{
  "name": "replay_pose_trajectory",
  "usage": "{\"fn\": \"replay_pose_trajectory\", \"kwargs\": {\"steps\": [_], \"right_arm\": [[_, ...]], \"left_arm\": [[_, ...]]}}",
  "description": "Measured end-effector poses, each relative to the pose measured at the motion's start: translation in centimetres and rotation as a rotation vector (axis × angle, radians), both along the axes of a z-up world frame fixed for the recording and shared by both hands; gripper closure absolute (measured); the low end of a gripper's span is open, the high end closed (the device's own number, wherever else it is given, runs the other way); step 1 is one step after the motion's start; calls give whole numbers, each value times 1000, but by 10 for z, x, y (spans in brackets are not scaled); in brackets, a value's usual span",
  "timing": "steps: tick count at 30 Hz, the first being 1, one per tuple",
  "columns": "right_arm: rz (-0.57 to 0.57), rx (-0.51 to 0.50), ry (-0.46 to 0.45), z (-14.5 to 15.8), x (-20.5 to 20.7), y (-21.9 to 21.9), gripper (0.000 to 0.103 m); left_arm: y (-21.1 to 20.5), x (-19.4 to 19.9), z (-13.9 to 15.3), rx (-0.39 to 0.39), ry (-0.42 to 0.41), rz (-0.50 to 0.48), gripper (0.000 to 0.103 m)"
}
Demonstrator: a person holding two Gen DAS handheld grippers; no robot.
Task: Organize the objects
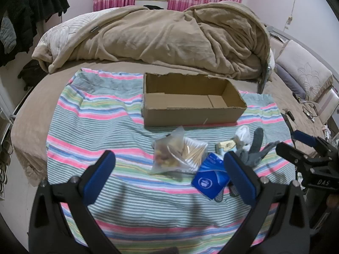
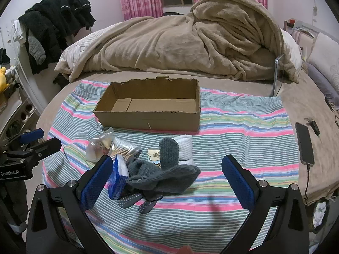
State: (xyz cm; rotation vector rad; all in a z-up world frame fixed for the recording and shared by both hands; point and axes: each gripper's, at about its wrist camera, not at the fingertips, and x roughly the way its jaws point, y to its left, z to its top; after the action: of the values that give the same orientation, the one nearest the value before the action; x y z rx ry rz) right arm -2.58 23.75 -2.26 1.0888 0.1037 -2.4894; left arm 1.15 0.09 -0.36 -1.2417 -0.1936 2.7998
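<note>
Nearest your right gripper [image 2: 167, 182] is the grey knitted glove [image 2: 163, 177], a soft, floppy heap with rubbery grip dots on its fingertips; it lies between the wide-spread blue pads, and nothing is gripped. Your left gripper [image 1: 169, 175] is likewise released and holds nothing, its rough-textured blue pads splayed to either side of the blue tissue pack [image 1: 208, 178] and the clear bag of snacks [image 1: 167, 154].

You have, by my reading, not yet started the sorting proper: the cardboard box [image 2: 148, 117] stands open on the far side of the pile with only its bare floor flaps showing, and every loose item lies outside it on the striped cloth [image 2: 233, 127]. All the moves into the box seem to be left.

What awaits you is mostly soft or crinkly. The snack bag is thin, slippery film with lumpy contents. Touching it is the packet of cotton swabs [image 2: 125, 149], a bundle of slim wooden sticks in clear wrap. Just beside the glove sit rolled white socks [image 2: 186, 148], ribbed and springy, and a small yellow-printed packet [image 2: 153, 156], flat, partly hidden by the glove. The tissue pack is glossy plastic, squashy, leaning against the glove. The box itself is stiff corrugated card with a torn, ragged rear rim
</note>
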Motion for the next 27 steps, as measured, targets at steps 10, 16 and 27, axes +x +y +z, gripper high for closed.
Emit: {"fn": "replay_pose_trajectory", "kwargs": {"steps": [10,16,27], "right_arm": [[4,-6,-10,0,-1,-2,0],[-2,-11,-23,-1,-4,0,0],[6,-13,-26,-1,-3,-1,0]], "left_arm": [[1,-1,1,11,0,-12,1],[2,-1,-1,16,-5,-7,0],[6,1,1,11,-3,-25,1]]}}
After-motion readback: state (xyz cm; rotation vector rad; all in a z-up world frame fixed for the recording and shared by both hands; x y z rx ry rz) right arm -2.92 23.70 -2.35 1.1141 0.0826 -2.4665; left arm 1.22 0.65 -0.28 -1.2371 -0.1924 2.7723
